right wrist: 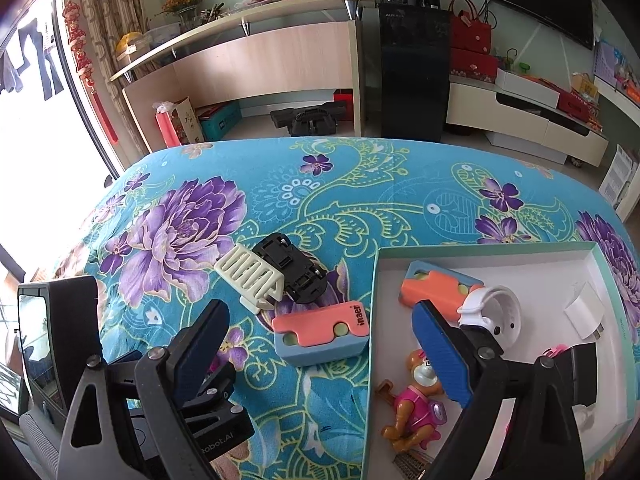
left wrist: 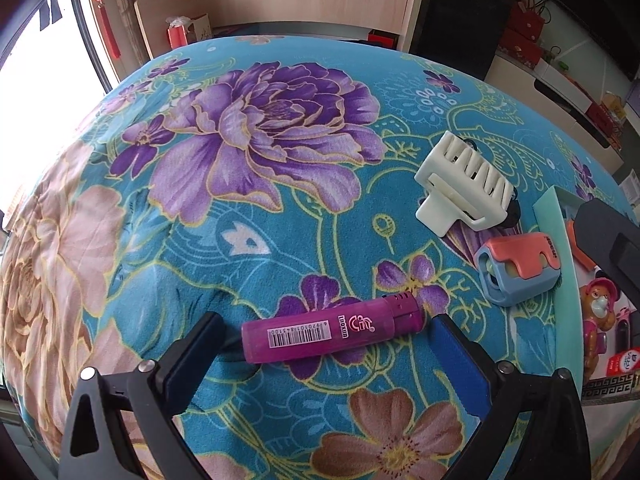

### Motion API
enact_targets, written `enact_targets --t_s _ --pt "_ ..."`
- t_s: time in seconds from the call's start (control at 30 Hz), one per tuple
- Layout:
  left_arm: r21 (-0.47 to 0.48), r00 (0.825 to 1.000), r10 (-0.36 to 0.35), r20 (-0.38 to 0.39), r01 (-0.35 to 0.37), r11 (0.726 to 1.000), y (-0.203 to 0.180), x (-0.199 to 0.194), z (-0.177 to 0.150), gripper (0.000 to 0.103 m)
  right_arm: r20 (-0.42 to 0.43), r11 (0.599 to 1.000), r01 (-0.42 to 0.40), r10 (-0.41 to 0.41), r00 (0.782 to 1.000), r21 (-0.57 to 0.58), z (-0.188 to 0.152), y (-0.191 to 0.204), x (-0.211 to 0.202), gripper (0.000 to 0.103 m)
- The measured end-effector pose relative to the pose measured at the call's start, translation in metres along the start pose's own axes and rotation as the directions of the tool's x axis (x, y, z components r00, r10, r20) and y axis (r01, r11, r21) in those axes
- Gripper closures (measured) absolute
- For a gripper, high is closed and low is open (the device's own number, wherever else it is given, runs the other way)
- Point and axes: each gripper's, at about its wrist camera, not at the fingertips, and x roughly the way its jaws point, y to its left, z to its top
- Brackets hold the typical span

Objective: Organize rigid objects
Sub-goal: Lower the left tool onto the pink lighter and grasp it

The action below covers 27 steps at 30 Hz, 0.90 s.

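Since the purple lighter (left wrist: pixel 333 330) lies crosswise between the two blue pads of the left gripper (left wrist: pixel 326 338), a good grasp is judged to depend on the jaws being lowered evenly over its length and closed on the two ends, or on the wrist being turned first so that the flat sides are pinched instead. The left gripper is spread wide and nothing is held in it. In the left wrist view the lighter is seen low in the centre of the frame, flat on the floral cloth (left wrist: pixel 280 160), its cap end just beside the right-hand pad and its base end apart from the left-hand pad. A slip along the smooth body is to be guarded against, so a slow, centred closing is advised.

The right gripper (right wrist: pixel 316 344) is likewise spread apart and empty. In the right wrist view it is held above the left wall of the white box (right wrist: pixel 480 249), which fills the lower right of the frame. Inside the box an orange and blue block (right wrist: pixel 436 290), a white watch (right wrist: pixel 496 312) and a bear toy (right wrist: pixel 416 404) are seen. A second orange and blue block (right wrist: pixel 320 334), a cream comb guard (right wrist: pixel 250 276) and a black part (right wrist: pixel 292 270) remain on the cloth at the frame's centre, outside the box.
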Motion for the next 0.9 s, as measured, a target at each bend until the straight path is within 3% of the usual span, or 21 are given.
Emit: enact_targets --t_s 0.23,0.33,0.6,0.9 --pt "0.0 1.0 0.011 -0.01 -0.011 1.0 0.019 -0.006 -0.005 0.0 -0.013 1.0 0.005 -0.005 1.0 0.007 -0.001 -0.003 0.003 0.01" --pt "-0.035 1.0 -0.02 -0.01 0.02 0.999 0.027 -0.007 -0.004 0.0 -0.014 1.0 0.005 -0.005 1.0 0.002 -0.001 -0.001 0.004 0.01" --pt "-0.006 0.997 -0.073 0.017 0.073 0.997 0.006 -0.009 0.0 0.0 -0.013 1.0 0.005 -0.006 1.0 -0.008 -0.001 0.002 0.005 0.01" --pt "0.003 0.999 0.03 0.037 -0.03 1.0 0.004 0.001 0.005 0.0 -0.012 1.0 0.002 -0.002 1.0 -0.004 -0.001 0.0 0.004 0.01"
